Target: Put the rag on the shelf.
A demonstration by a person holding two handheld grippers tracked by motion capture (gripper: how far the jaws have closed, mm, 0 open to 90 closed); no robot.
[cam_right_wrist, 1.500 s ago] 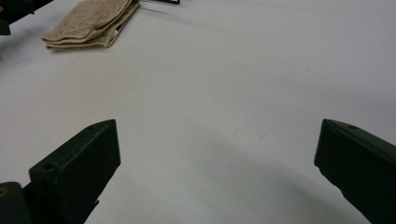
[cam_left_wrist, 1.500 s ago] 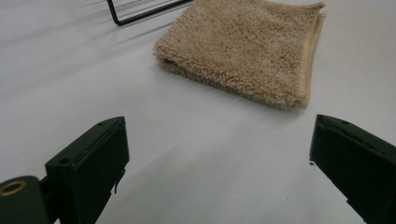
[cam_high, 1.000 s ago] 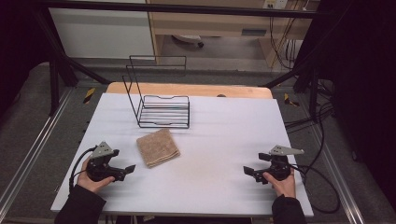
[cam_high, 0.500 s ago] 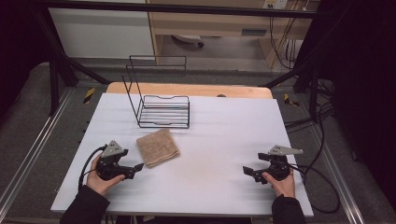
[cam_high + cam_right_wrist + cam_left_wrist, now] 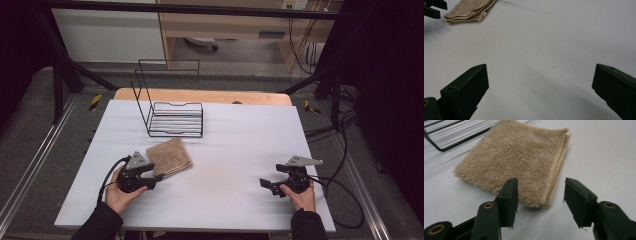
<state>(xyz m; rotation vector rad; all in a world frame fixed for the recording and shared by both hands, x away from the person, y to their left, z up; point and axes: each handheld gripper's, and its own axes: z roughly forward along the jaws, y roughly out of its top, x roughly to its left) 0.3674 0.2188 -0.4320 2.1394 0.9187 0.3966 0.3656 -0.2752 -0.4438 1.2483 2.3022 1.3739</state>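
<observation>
My left claw (image 5: 539,195) hangs released at the near corner of the folded tan towel (image 5: 516,160), which lies flat on the white table (image 5: 235,150) before the wire rack (image 5: 172,117). It looks soft, light and floppy; I'd pinch the stacked folded edge. My right claw (image 5: 270,184) gapes empty, well apart.

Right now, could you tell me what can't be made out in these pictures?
- Towel: whether the left gripper touches its near corner; no side-on angle.
- Wire rack: left gripper view, cut off by the top edge.
- Left gripper's jaw tips: right gripper view, cropped at the corner.
- Towel's underside: hidden against the table.
</observation>
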